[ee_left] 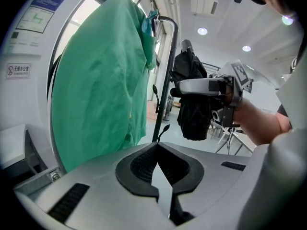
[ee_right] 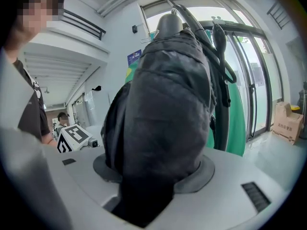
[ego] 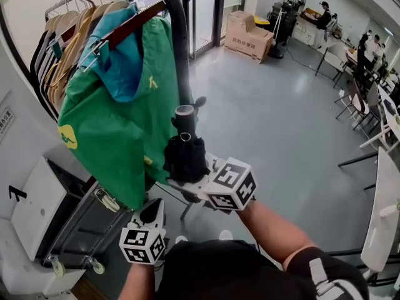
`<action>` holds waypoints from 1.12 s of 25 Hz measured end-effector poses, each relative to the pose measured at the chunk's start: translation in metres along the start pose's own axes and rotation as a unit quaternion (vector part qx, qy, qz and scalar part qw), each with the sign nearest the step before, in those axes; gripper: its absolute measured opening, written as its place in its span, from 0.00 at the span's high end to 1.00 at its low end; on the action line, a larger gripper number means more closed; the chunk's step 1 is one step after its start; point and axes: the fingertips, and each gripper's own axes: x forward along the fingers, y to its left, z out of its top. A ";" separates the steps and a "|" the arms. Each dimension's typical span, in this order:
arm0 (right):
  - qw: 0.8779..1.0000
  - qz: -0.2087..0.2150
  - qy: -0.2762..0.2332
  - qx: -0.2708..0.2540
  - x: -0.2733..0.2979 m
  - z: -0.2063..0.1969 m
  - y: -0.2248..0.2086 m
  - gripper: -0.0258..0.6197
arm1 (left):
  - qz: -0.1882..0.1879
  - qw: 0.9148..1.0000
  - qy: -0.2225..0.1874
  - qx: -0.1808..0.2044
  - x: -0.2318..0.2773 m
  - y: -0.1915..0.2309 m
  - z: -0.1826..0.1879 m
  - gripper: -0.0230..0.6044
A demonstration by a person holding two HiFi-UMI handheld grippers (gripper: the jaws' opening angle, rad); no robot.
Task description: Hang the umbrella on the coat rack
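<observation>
A folded black umbrella (ego: 185,155) stands upright with my right gripper (ego: 187,185) shut around its lower body; it fills the right gripper view (ee_right: 163,109). It is held just in front of the coat rack's black curved pole (ego: 181,49), apart from it. A green jacket (ego: 119,130) hangs on the rack beside several hangers. My left gripper (ego: 153,212) is lower and to the left, near the jacket's hem, shut with nothing in it. The left gripper view shows its closed jaws (ee_left: 156,150), the umbrella (ee_left: 193,99), the right gripper (ee_left: 201,86) and the pole (ee_left: 165,75).
The rack's wheeled base (ego: 81,242) and a white cabinet (ego: 37,205) lie at the lower left. Cardboard boxes (ego: 249,36) stand by the glass doors. Tables and chairs (ego: 375,117) line the right side, with people (ego: 324,17) at the back.
</observation>
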 end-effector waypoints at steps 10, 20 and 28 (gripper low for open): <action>0.997 -0.008 0.051 0.061 0.010 -0.076 -0.002 0.59 | -0.009 1.000 0.019 0.000 0.003 0.000 -0.012 0.94; 0.988 -0.049 0.107 0.100 0.014 -0.154 -0.013 0.59 | -0.031 0.999 0.034 0.015 0.010 -0.007 -0.018 0.94; 0.986 -0.093 0.110 0.085 0.014 -0.183 -0.028 0.59 | -0.037 0.998 0.038 0.021 0.011 -0.009 -0.020 0.94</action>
